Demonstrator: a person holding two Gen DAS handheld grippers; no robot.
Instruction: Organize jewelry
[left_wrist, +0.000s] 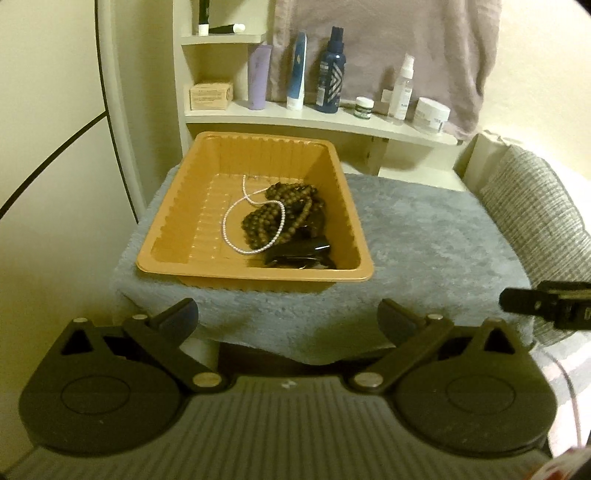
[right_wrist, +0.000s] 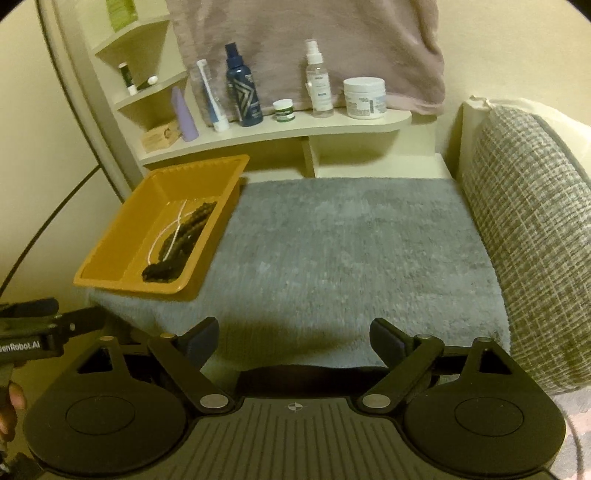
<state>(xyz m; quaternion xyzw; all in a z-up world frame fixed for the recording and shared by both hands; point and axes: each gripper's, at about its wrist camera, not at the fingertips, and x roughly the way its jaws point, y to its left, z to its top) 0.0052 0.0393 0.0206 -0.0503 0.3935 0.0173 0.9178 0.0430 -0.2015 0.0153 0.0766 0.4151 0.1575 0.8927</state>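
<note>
Ahead of your left gripper (left_wrist: 288, 314): orange tray (left_wrist: 184, 254) holding pearl strand (left_wrist: 236, 218), brown bead necklaces (left_wrist: 280, 214) | both grippers spread, empty | right gripper (right_wrist: 293, 332) faces bare grey mat (right_wrist: 351, 251) | judge: jewelry gathered; keep clear.

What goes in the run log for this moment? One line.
left gripper: open, empty | right gripper: open, empty | tray: on grey mat, holds beads and white chain

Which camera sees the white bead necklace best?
The left wrist view: the necklace lies looped in the tray, seen whole from above. The right wrist view shows it only as thin white lines at a slant.
</note>
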